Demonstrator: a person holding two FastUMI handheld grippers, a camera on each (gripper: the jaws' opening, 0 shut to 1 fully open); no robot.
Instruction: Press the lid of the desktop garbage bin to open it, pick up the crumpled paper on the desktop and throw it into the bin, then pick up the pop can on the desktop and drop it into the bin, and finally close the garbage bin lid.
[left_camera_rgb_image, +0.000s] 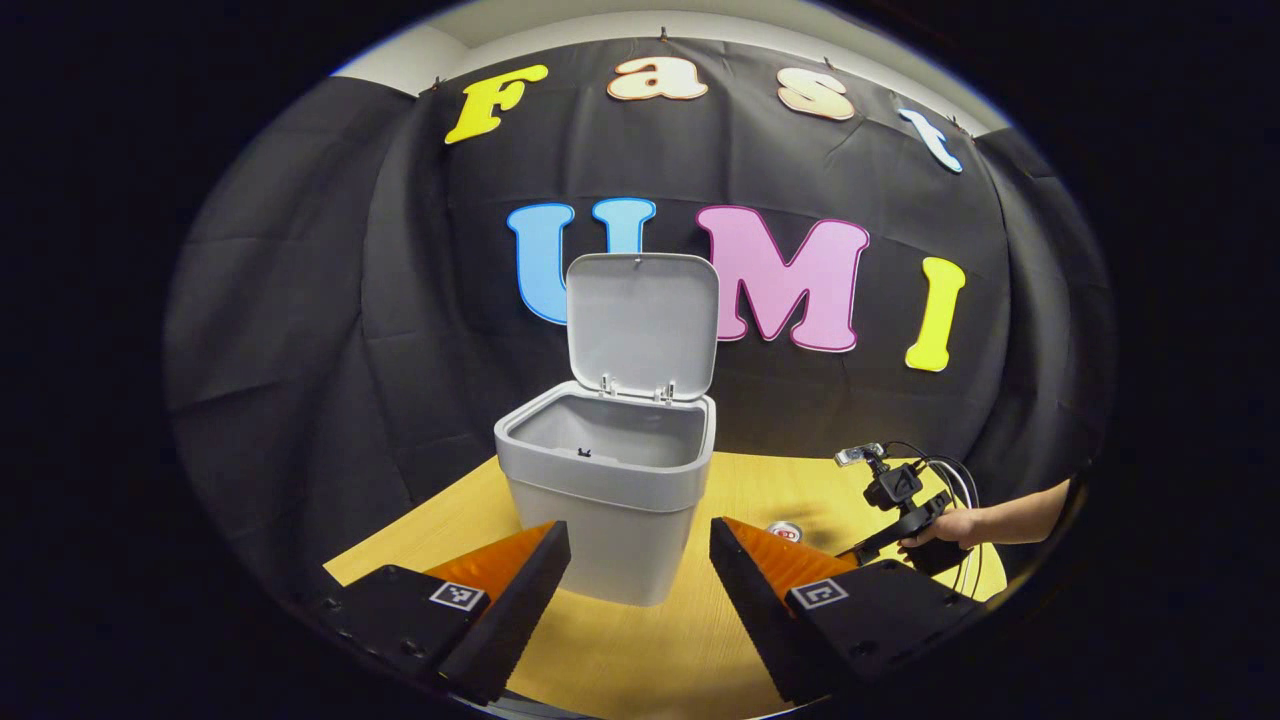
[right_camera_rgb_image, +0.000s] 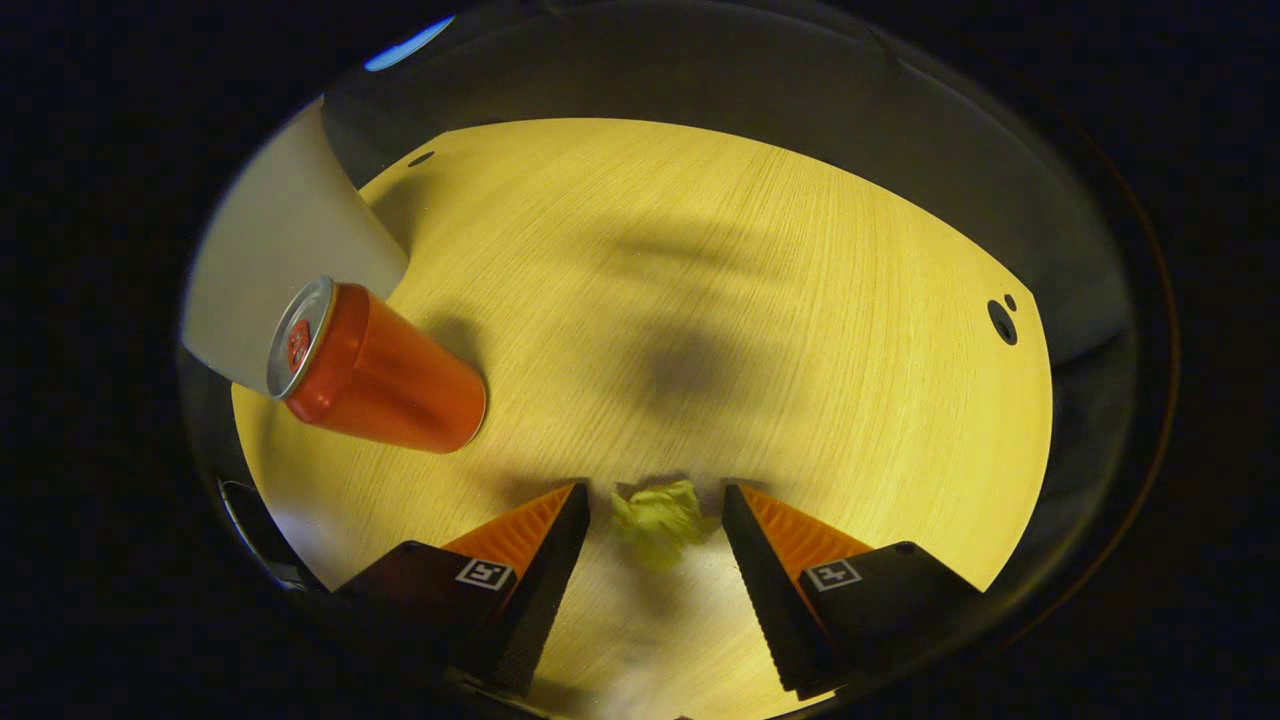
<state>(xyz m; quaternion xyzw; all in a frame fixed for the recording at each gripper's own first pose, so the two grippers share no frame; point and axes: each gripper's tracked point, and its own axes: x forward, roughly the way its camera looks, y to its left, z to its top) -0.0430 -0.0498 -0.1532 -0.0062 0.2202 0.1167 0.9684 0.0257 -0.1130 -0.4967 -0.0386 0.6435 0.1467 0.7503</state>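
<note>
Both grippers open, one level, one angled down

The left gripper was held level, its fingers spread wide. The right gripper pointed down at the desk near its right edge, fingers parted and not closed, gripped from behind by a hand.

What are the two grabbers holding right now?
Nothing yet. The right gripper is open around the crumpled paper; the left gripper is open, empty.

Each gripper carries two wedge-shaped fingers with ribbed inner faces and a small square black-and-white marker on each black base block. The right gripper trails looping black cables, held by a bare-armed hand.
</note>
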